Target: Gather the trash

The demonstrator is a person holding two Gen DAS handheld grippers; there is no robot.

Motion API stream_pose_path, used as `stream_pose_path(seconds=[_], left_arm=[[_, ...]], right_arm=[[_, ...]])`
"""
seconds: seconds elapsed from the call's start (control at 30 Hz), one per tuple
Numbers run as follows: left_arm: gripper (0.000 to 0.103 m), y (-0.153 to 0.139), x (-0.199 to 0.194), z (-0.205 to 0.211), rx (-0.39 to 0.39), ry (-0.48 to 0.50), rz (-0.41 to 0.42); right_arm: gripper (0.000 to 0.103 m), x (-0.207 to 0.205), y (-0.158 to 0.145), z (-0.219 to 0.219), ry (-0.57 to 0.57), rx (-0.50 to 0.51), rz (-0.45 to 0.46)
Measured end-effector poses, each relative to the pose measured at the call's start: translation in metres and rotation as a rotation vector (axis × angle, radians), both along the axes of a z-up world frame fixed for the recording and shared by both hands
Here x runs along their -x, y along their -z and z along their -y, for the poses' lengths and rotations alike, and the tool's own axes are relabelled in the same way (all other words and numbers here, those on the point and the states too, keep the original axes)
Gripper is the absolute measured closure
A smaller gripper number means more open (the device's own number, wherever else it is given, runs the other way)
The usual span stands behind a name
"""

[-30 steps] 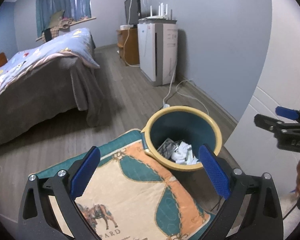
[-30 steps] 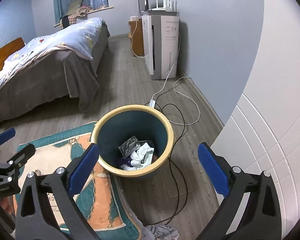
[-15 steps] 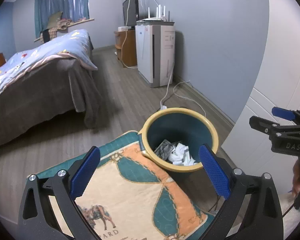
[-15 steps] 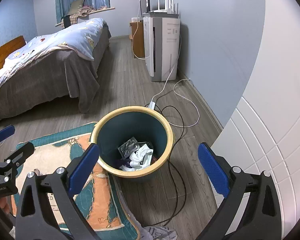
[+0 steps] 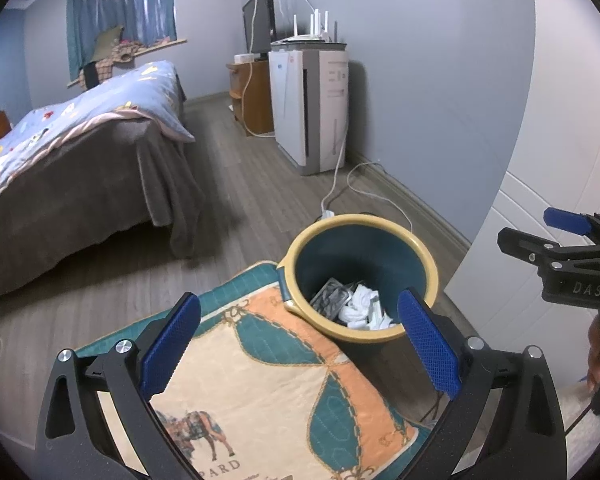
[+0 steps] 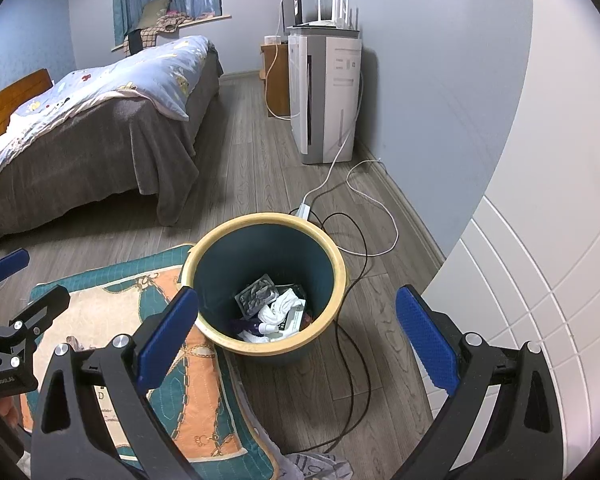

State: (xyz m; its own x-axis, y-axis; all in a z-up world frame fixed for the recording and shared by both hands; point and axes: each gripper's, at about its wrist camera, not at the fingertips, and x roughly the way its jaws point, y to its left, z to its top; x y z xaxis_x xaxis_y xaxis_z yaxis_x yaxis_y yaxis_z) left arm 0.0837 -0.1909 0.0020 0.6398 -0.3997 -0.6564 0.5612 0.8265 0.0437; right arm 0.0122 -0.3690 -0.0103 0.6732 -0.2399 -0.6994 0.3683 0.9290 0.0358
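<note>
Here, both claws, left (image 5: 298, 344) and right (image 6: 296, 340), gape empty above the wastebasket (image 6: 204, 258) at lower centre, beside the rug (image 5: 260, 380). Its crumpled tissues (image 6: 280, 308) and foil wrapper (image 6: 257, 295) look light and soft, so the stiff yellow rim seems the likeliest hold.

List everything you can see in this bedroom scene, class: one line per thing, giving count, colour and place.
bin: one, teal with a yellow rim, on the floor at the rug's edge
trash: several pieces, white, grey and dark, inside the bin
rug: one, teal, orange and cream, on the floor left of the bin
bed: one, blue quilt over a grey cover, far left
air purifier: one, white, against the right wall
router: one, white, on top of the air purifier
cables: several, white and black, on the floor behind and right of the bin
curtain: blue, at the far window
left claw: open, blue pads, empty
right claw: open, blue pads, empty
</note>
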Motion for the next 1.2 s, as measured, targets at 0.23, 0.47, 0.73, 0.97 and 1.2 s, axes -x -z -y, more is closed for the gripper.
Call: stream_pose_path(seconds=[0.23,0.47,0.73,0.97,1.2], left_arm=[[0.005,-0.0001,0.0001,0.0005,0.001,-0.001,-0.001],[0.005,0.0008,-0.0002,0.0003,-0.003,0.003,0.000],[0.005,0.0017,-0.0004,0.0005,-0.003,0.009,0.001],[0.005,0.0019,-0.0004,0.0003,-0.005,0.011,0.002],[0.005,0.0016,-0.0002,-0.0003,-0.001,0.035,0.008]], right_arm=[[0.006,-0.0005,-0.0003,0.0002,0.000,-0.001,0.000],[0.006,-0.0005,-0.0002,0.0005,-0.001,0.000,0.000],[0.006,-0.0008,-0.0003,0.0006,-0.003,0.001,-0.001],[0.006,-0.0007,-0.0002,0.0017,-0.004,0.000,-0.002],[0.006,-0.0008,0.0001,0.0025,-0.003,-0.001,-0.003]])
